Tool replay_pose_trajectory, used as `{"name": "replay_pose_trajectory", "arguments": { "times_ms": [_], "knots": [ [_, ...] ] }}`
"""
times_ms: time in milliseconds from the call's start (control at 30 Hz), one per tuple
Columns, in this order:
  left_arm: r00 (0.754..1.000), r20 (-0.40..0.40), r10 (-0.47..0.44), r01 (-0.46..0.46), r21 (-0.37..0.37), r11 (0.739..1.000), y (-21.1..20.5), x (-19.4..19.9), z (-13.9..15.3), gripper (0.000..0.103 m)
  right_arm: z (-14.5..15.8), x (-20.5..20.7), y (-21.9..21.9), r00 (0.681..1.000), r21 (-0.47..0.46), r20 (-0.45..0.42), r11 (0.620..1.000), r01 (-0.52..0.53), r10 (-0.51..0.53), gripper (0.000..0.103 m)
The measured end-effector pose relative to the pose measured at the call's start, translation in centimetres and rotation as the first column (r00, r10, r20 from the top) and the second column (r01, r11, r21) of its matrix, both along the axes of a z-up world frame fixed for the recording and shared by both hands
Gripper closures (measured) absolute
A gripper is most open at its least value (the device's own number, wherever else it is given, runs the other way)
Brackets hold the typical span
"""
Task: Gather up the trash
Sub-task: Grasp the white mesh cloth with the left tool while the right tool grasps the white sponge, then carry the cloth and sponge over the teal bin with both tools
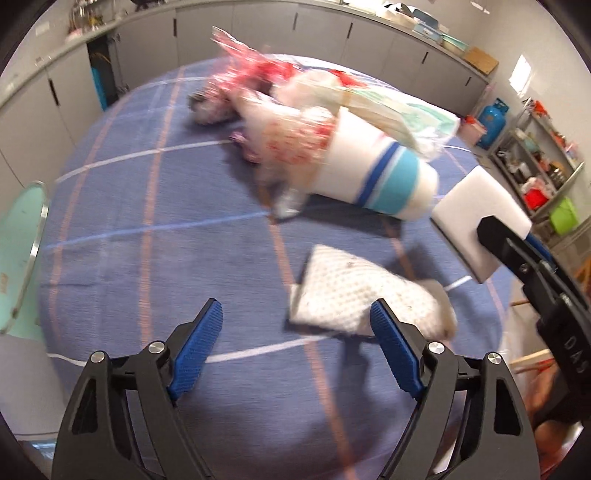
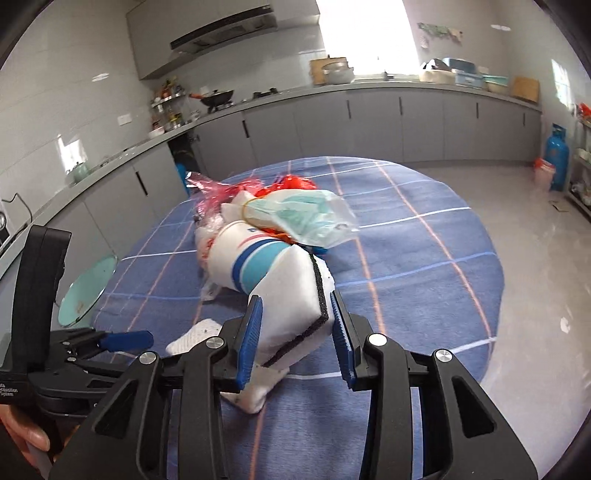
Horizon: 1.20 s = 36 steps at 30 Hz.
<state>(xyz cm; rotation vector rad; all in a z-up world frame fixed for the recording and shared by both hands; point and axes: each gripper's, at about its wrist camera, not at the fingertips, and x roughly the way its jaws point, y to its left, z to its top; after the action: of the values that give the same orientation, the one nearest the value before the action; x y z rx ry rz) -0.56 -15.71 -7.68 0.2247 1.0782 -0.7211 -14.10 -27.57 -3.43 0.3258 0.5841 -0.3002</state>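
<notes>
Kitchen table's blue checked cloth [image 2: 424, 258]: right claw [image 2: 297, 332] grips a sponge [image 2: 291, 291], left claw [image 1: 295, 343] gapes.

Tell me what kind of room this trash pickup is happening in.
Most likely a home kitchen: a range hood hangs over a wok on the counter, grey cabinets line the walls, and a blue gas cylinder stands in the corner.

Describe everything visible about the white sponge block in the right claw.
The white sponge block looks like soft foam, rectangular, with a thin dark scouring layer along one face. It is lifted off the blue checked tablecloth, tilted, gripped between the blue pads of the right claw. The left wrist view shows its plain white face. Nothing else visibly touches it.
</notes>
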Motion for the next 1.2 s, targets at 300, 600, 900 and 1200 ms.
{"name": "replay_pose_trajectory", "arguments": {
  "times_ms": [300,600,900,1200],
  "knots": [
    [0.998,0.035,-0.055,0.055,0.014,0.998,-2.8,-2.5,-0.2,0.035,-0.4,-1.3,-1.0,0.998,-0.008,-0.003,0.998,0.062,-0.062,0.065],
    [0.991,-0.054,-0.121,0.112,-0.143,0.983,-2.7,-1.8,-0.8,0.079,0.0,-1.9,-1.1,0.995,-0.010,-0.008,0.995,0.096,-0.096,0.065],
    [0.994,0.107,-0.024,0.046,-0.211,0.976,3.2,0.4,3.0,0.080,1.8,-0.4,0.9,0.998,-0.030,0.031,0.998,0.058,-0.057,0.064],
    [0.929,0.310,0.204,-0.186,-0.087,0.979,11.2,4.4,6.6,0.080,3.7,6.0,7.0,0.992,-0.042,0.061,0.993,-0.111,0.114,0.065]
  ]
}}
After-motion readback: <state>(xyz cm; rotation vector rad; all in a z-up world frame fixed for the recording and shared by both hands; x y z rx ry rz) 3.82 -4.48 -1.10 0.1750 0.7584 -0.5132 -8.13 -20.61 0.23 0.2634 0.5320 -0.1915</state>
